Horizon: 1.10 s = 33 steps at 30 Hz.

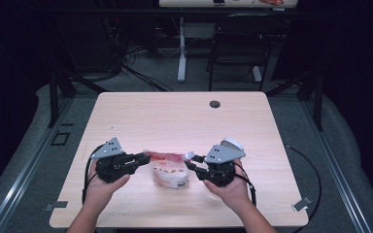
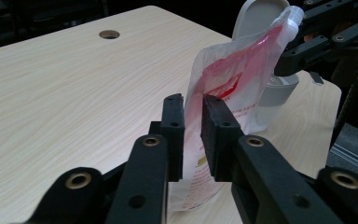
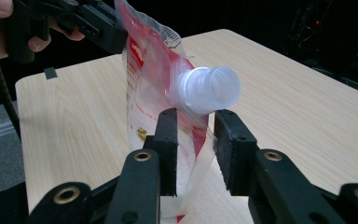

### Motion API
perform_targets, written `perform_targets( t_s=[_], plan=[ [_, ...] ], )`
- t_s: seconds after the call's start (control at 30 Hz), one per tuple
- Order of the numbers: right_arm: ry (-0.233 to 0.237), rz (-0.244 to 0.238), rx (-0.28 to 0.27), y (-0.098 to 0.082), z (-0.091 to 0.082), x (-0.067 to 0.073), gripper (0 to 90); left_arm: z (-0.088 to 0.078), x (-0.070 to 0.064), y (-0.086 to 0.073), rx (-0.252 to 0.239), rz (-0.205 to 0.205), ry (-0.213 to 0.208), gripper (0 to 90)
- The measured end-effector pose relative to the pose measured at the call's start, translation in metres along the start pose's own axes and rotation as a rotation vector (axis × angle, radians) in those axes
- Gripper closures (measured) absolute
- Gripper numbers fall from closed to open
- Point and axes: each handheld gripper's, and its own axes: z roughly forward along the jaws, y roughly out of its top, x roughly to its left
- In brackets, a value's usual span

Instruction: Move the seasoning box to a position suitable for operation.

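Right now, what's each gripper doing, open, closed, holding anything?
Left gripper: closed on the edge of the pouch.
Right gripper: open around the pouch just below its white cap.

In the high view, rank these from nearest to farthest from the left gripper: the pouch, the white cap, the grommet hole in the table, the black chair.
1. Pouch: at the left gripper itself, pinched between its jaws.
2. White cap: across the pouch, at the right gripper.
3. Grommet hole: near the table's far edge.
4. Black chair: beyond the table, on the floor.
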Motion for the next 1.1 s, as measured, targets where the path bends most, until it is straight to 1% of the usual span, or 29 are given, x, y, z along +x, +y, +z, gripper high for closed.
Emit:
perform_targets(
  t_s=[0.17, 0.27, 0.33, 0.47, 0.7, 0.83, 0.97, 1.1],
  plan=[
    [0.016, 0.009, 0.005, 0.000, 0.000, -0.002, 70.2, -0.001, 0.002, -0.002, -0.011, -0.013, -0.003, 74.1],
    [0.018, 0.009, 0.008, 0.000, -0.002, -0.002, 69.6, -0.002, 0.003, -0.002, -0.014, -0.017, 0.005, 71.9],
    [0.018, 0.012, 0.007, 0.000, -0.004, -0.003, 69.5, -0.005, 0.003, -0.002, -0.018, -0.025, 0.007, 70.7],
    [0.026, 0.013, 0.012, 0.002, -0.008, -0.004, 68.9, -0.009, 0.004, -0.002, -0.015, -0.026, 0.014, 68.3],
    [0.037, 0.010, 0.007, 0.005, -0.014, -0.004, 67.5, -0.012, 0.005, -0.002, -0.013, -0.022, 0.028, 66.4],
    [0.037, -0.006, 0.007, 0.008, -0.019, -0.003, 66.8, -0.014, 0.005, -0.003, -0.009, -0.019, 0.035, 65.5],
    [0.042, -0.007, 0.005, 0.010, -0.023, -0.004, 66.5, -0.017, 0.005, -0.003, -0.010, -0.020, 0.033, 66.6],
    [0.045, -0.013, 0.004, 0.013, -0.026, -0.003, 66.2, -0.019, 0.005, -0.003, -0.011, -0.021, 0.038, 65.5]
  ],
)
